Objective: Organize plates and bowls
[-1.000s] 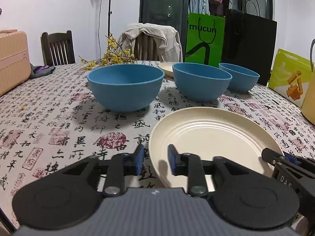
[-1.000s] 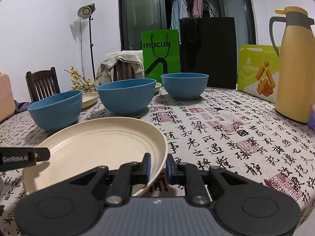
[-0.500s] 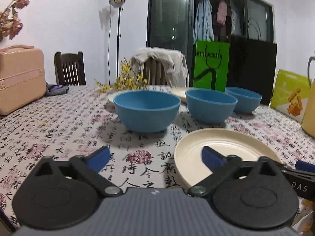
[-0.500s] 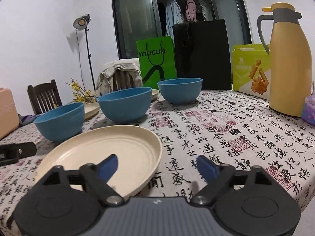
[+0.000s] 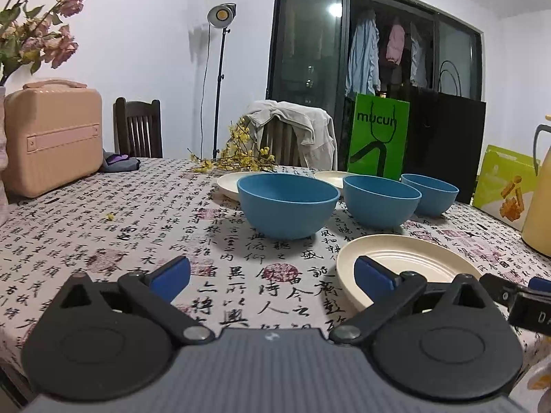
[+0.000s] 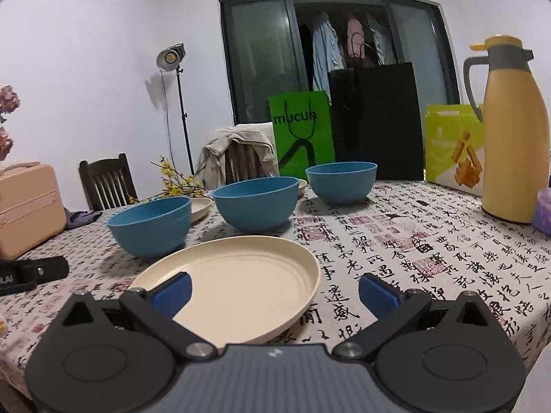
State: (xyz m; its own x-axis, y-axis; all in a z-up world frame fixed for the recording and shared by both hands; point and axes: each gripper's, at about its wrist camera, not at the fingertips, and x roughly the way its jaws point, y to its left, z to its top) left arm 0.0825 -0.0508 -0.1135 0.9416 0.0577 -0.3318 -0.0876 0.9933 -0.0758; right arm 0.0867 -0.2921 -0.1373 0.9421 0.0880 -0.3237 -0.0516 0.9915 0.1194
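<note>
A cream plate (image 5: 406, 261) (image 6: 241, 272) lies flat on the patterned tablecloth near the front edge. Behind it stand three blue bowls (image 5: 287, 206) (image 5: 380, 201) (image 5: 430, 194), upright in a row and apart from each other. Two more cream plates (image 5: 229, 182) (image 5: 330, 175) lie behind the bowls. My left gripper (image 5: 272, 273) is open and empty, just left of the near plate. My right gripper (image 6: 275, 289) is opening, its jaws wide; the plate's near rim shows between them with no pad pressing on it.
A yellow thermos (image 6: 509, 137) stands at the right, with a green snack box (image 6: 451, 148) behind it. Green (image 6: 301, 134) and black (image 6: 375, 120) bags rise at the back. A pink case (image 5: 51, 137) sits far left, yellow flowers (image 5: 237, 155) behind the bowls.
Both grippers went from nearly shut at the near plate's rim to wide open. Both drew back from the plate and rose a little; the plate stays on the table.
</note>
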